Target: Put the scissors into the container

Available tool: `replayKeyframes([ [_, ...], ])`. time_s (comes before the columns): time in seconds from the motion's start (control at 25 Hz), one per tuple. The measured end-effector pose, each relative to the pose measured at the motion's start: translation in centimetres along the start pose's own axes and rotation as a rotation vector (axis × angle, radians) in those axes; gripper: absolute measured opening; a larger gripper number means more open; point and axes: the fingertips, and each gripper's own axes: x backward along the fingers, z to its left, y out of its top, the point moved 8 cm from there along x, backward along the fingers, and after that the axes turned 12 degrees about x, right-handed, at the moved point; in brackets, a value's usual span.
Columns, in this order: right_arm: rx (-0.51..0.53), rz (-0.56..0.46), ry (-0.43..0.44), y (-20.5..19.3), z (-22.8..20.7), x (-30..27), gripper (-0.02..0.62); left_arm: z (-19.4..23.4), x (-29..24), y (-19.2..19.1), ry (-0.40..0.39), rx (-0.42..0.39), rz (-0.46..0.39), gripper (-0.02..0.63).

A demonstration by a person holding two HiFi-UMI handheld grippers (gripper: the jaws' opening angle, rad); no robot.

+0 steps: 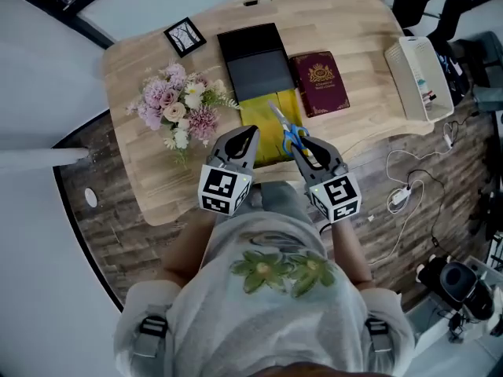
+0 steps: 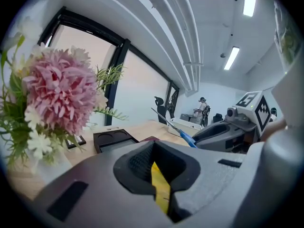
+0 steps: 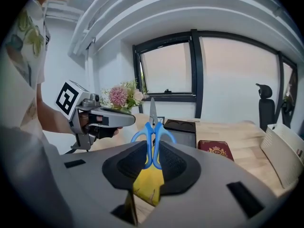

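Note:
Blue-handled scissors [image 1: 291, 134] are clamped by the handles in my right gripper [image 1: 308, 149], blades pointing away over a yellow pouch [image 1: 266, 118]. In the right gripper view the scissors [image 3: 153, 134] stand upright between the shut jaws of the right gripper [image 3: 153, 156]. The black container [image 1: 254, 57] lies open on the wooden table beyond the pouch, and it also shows in the right gripper view as a black container [image 3: 181, 127]. My left gripper [image 1: 244, 138] hovers just left of the right one, shut, with nothing held. From the left gripper view the scissors [image 2: 177, 129] show to the right.
A bouquet of pink and white flowers [image 1: 179, 108] lies at the table's left. A red book [image 1: 321, 82] sits right of the container, a small framed picture [image 1: 185, 36] at the back left, a white basket [image 1: 419, 77] at the right edge. Cables [image 1: 405, 188] trail on the floor.

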Motion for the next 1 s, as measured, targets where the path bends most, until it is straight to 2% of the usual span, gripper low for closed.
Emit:
replayKeyframes([
  [0.4, 0.086, 0.046, 0.080, -1.0, -0.9, -2.3, 0.077, 0.5, 0.4, -1.6, 0.085, 0.021, 0.030, 0.005],
  [1.0, 0.071, 0.094, 0.157, -3.0, -1.5, -4.7, 0.077, 0.1, 0.5, -2.0, 0.146, 0.038, 0.040, 0.005],
])
